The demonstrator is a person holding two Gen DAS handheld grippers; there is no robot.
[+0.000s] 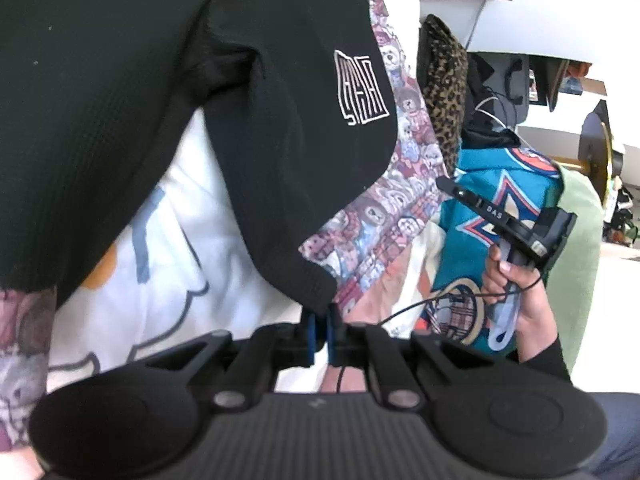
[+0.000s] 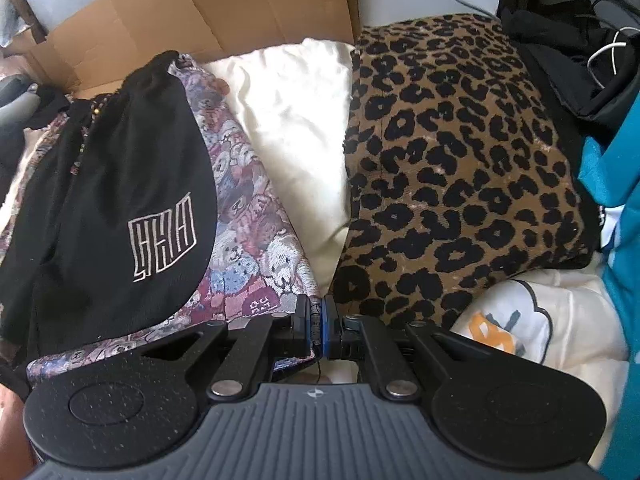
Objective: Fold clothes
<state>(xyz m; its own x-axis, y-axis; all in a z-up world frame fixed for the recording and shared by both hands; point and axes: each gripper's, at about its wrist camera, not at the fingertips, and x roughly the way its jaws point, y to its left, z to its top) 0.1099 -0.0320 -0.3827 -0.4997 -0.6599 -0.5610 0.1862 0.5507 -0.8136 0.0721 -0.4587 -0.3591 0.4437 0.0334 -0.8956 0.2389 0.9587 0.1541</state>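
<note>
- Currently, the left gripper (image 1: 320, 330) is clamped on a hem corner of the black garment (image 1: 160, 120); the cloth hangs up and away to the left of its jaws, lifted off the bedding.
- Ahead-left of the right gripper (image 2: 317, 326), the same black garment drapes over a teddy-bear print fabric (image 2: 248, 208). Its long axis runs from near the tool up toward the cardboard box (image 2: 200, 4).
- The right gripper's jaws are pressed together, with a thin dark edge between the blue pads; whether that edge belongs to the garment cannot be told.
- Judgement: the left gripper is nearer the garment's bulk, so the fold likely turns on carrying that corner across.
- Right of the right tool lies a leopard-print garment (image 2: 460, 160); a cream pillow (image 2: 296, 120) lies between it and the bear print.
- Writing: a white outlined logo (image 1: 362, 88) on the black garment, not legible; "DAS" on the right gripper's finger in the left wrist view, held by the person's hand (image 1: 516, 288) before a teal jersey (image 1: 472, 240).
</note>
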